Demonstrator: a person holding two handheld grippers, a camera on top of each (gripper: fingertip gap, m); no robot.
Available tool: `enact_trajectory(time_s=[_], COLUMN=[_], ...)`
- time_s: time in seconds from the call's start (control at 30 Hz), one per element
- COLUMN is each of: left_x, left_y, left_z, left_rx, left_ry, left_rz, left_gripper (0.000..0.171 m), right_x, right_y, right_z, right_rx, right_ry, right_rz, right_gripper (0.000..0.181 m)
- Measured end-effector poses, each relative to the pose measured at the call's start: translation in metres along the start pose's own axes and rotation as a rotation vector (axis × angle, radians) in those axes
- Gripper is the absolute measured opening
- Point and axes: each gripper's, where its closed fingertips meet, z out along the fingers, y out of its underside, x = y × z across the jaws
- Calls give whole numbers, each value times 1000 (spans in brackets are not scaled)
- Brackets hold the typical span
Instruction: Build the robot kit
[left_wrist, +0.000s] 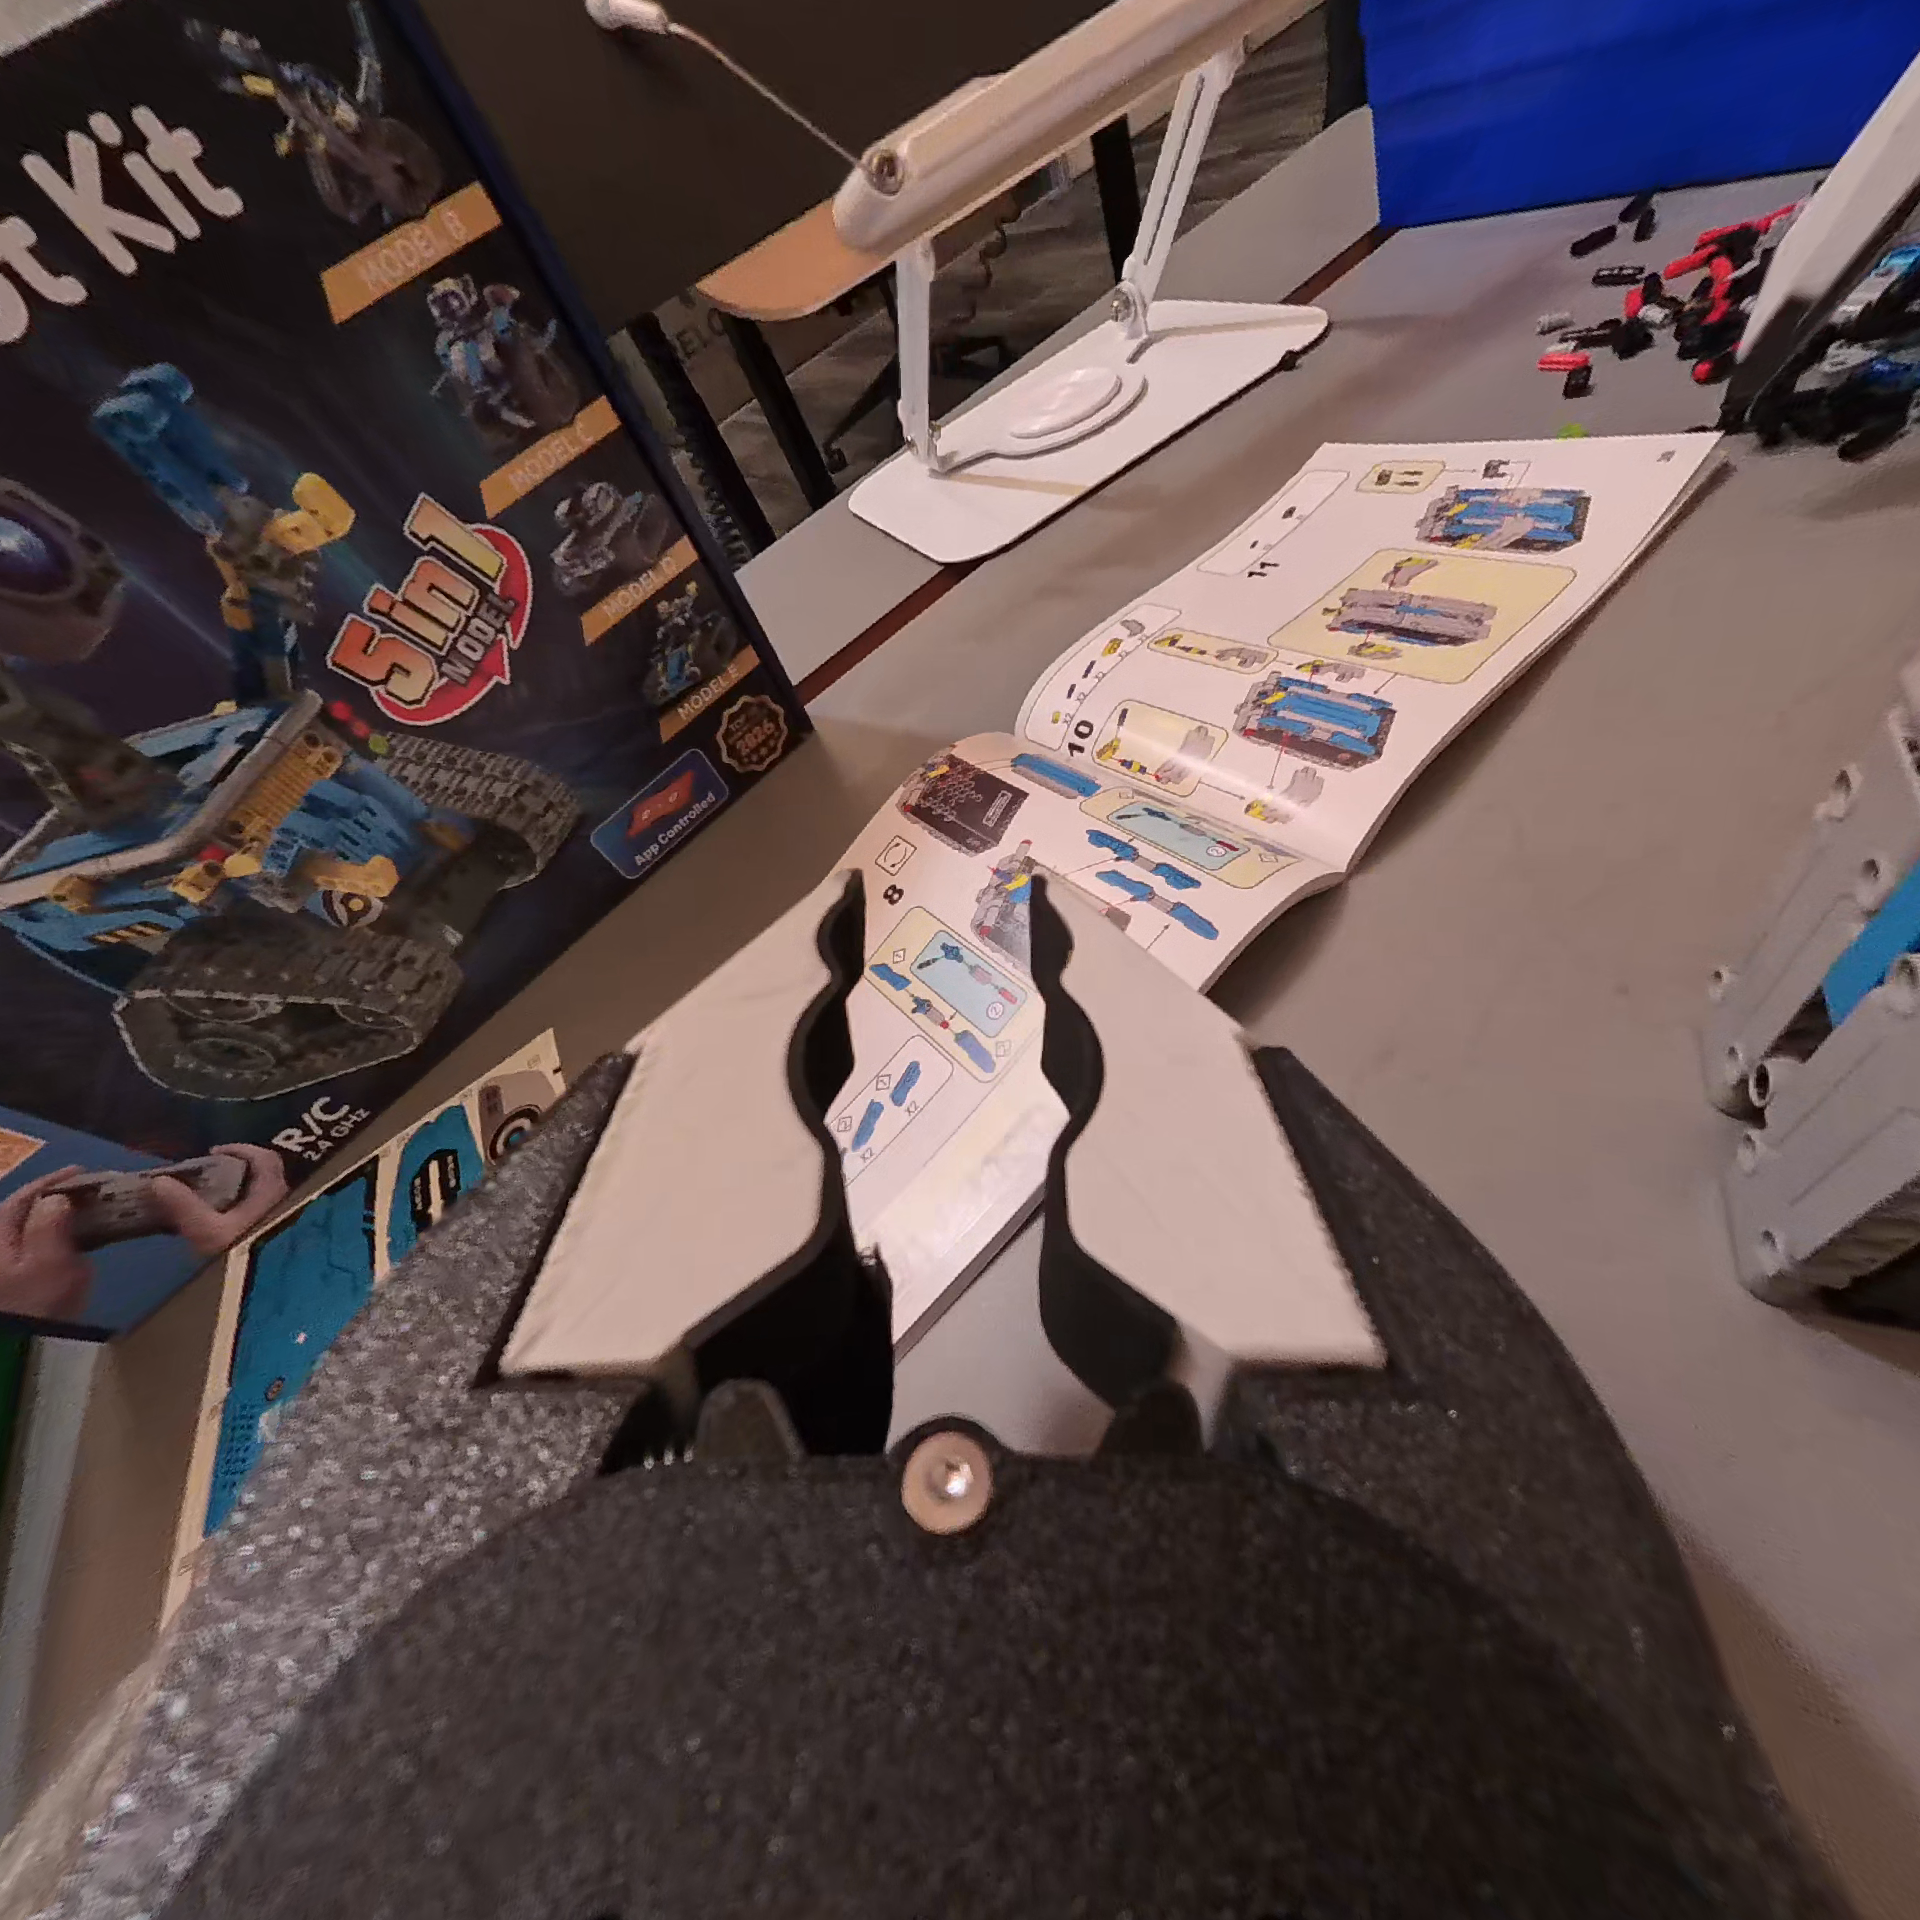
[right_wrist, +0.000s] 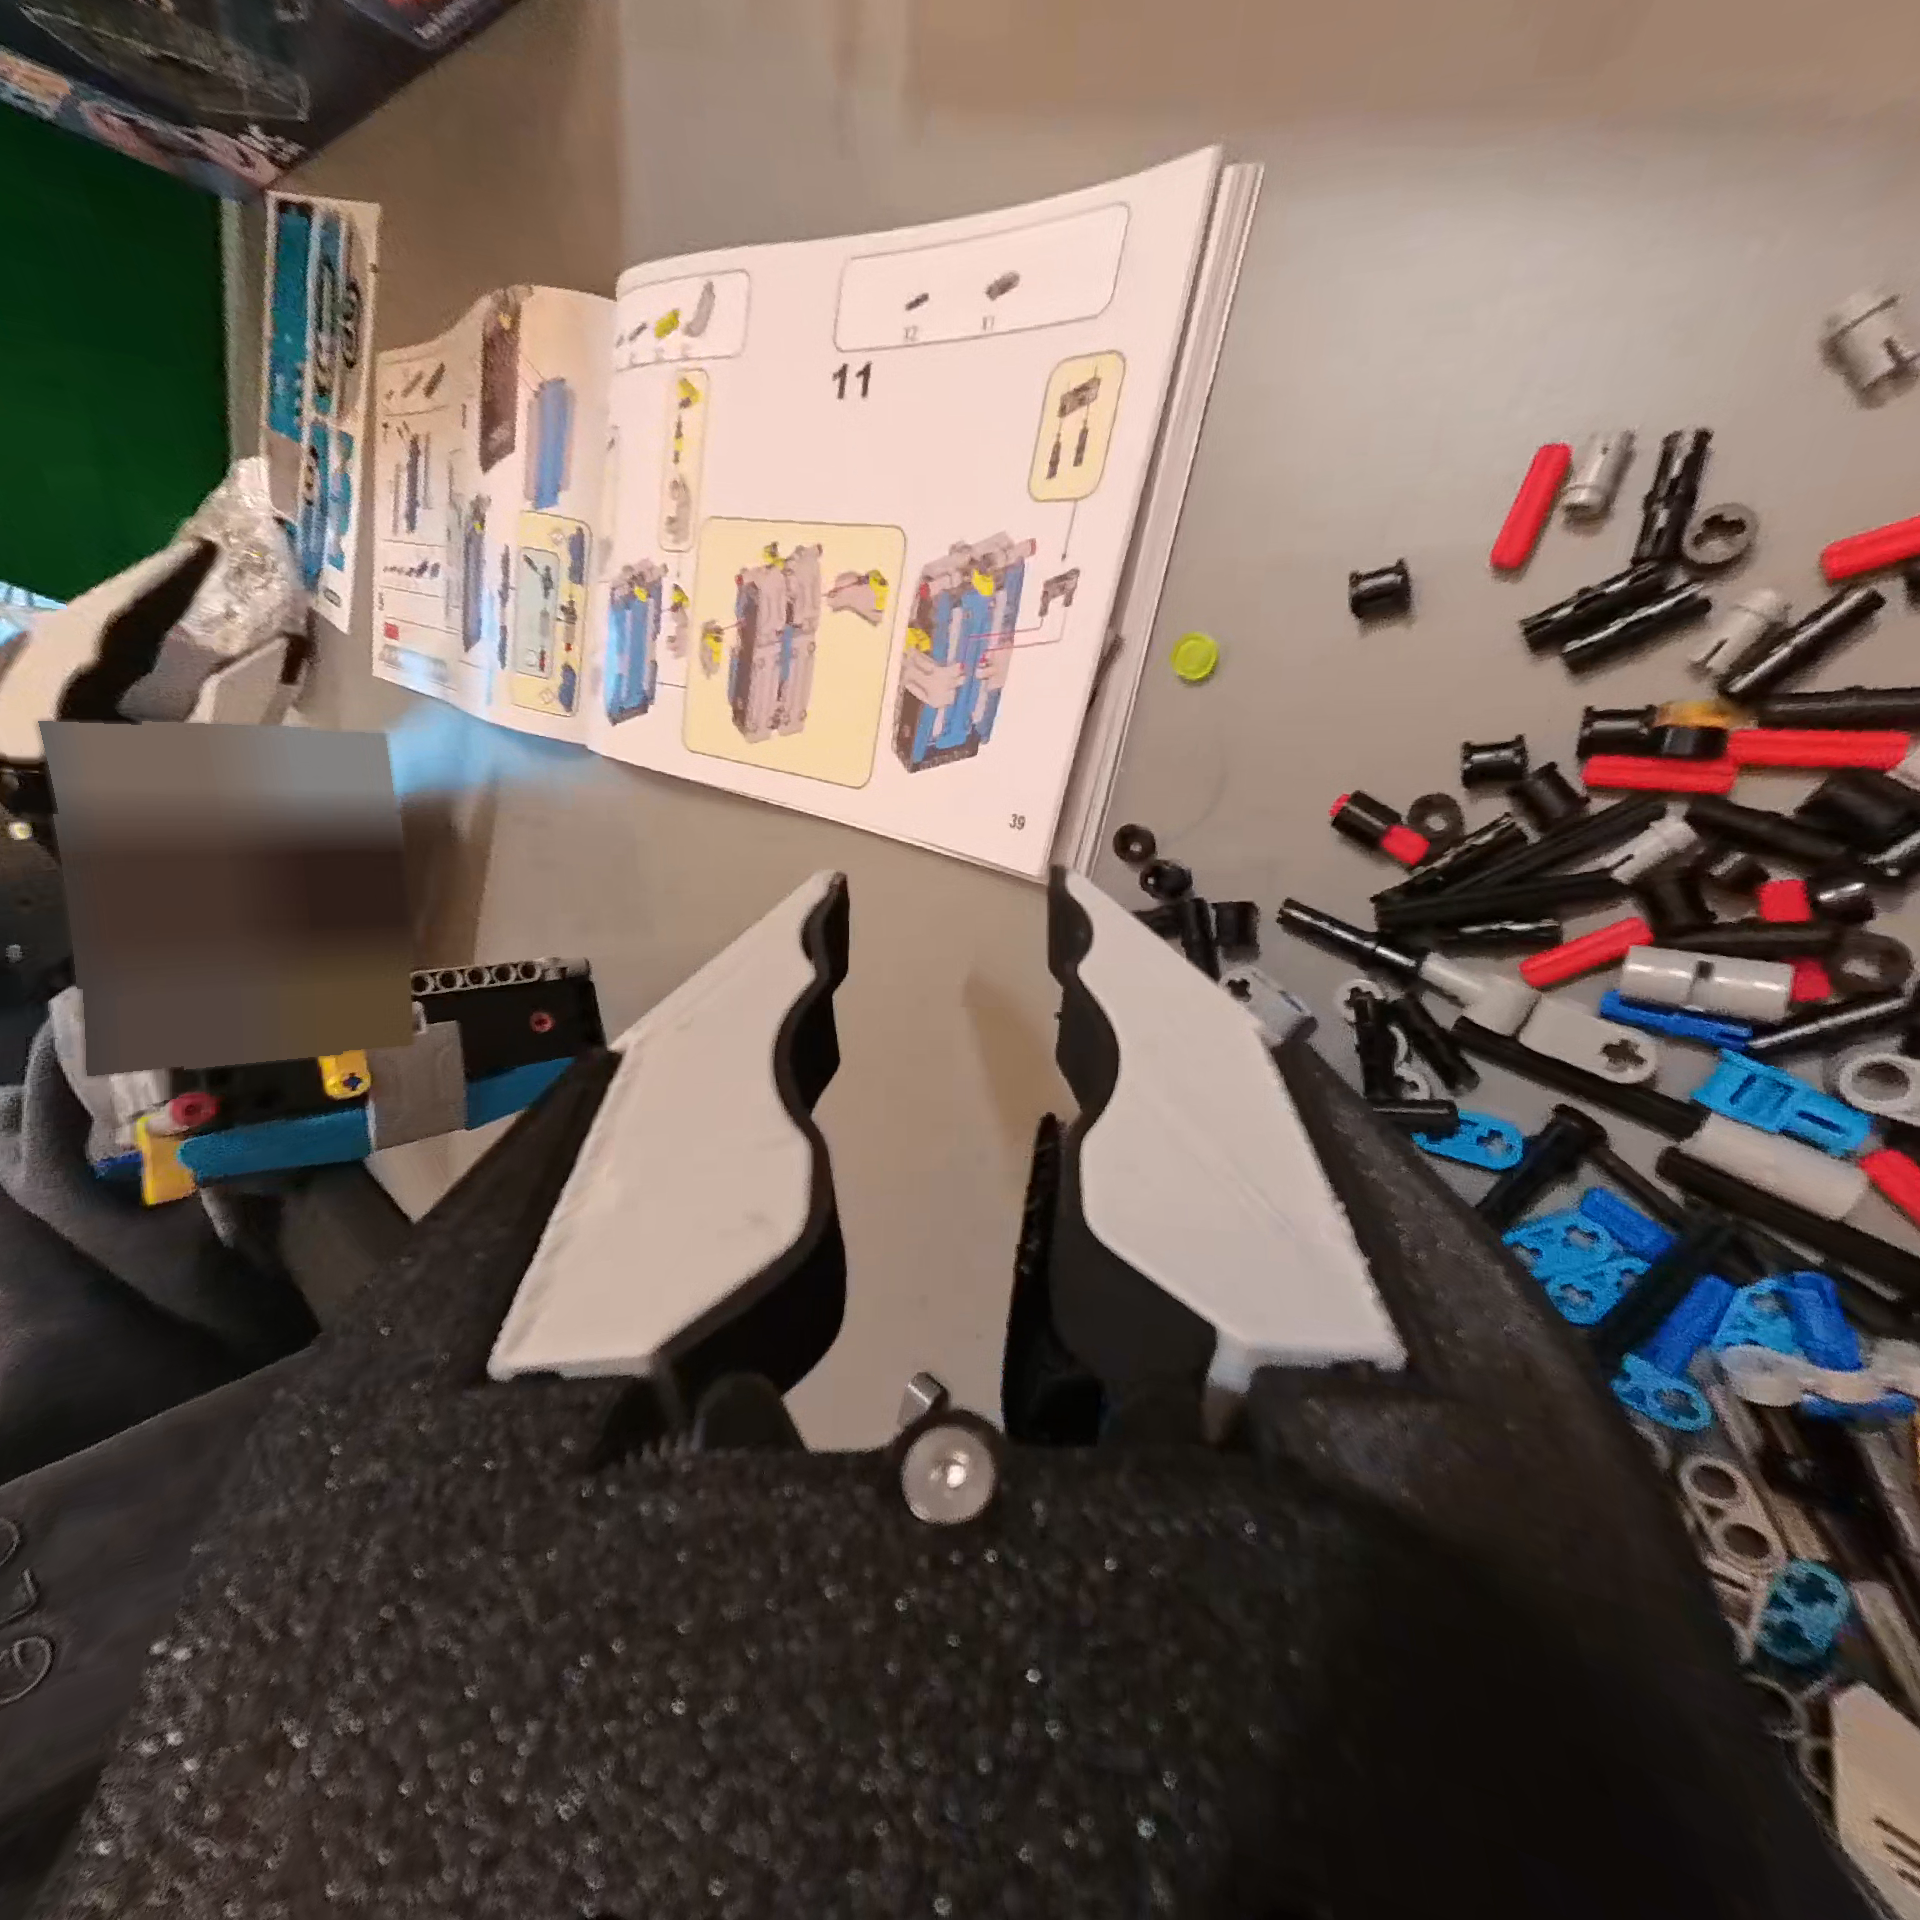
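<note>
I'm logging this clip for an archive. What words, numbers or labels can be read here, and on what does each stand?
I do not quote writing; these things bear it:
On the box: large lettering and badges, legible, on its dark front.
On the booklet: bold numerals beside the diagrams, legible; tiny part counts, blurred.
On the sticker sheet: small print, too blurred to read.

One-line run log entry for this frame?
left gripper: open, empty, over instruction booklet | right gripper: open, empty, above table, beside loose bricks pile
</note>
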Motion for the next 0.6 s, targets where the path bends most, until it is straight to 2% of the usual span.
enact_trajectory(time_s=[0.3, 0.6], left_x=[2, 4], left_y=[2, 3], left_z=[1, 2], left_rx=[-14, -20], left_ry=[10, 11], left_rz=[-7, 13], left_gripper=[32, 32], right_x=[2, -1], right_y=[5, 3], right_z=[10, 7], right_rx=[-39, -27], right_ry=[20, 14], right_rz=[-8, -12], right_gripper=[42, 37])
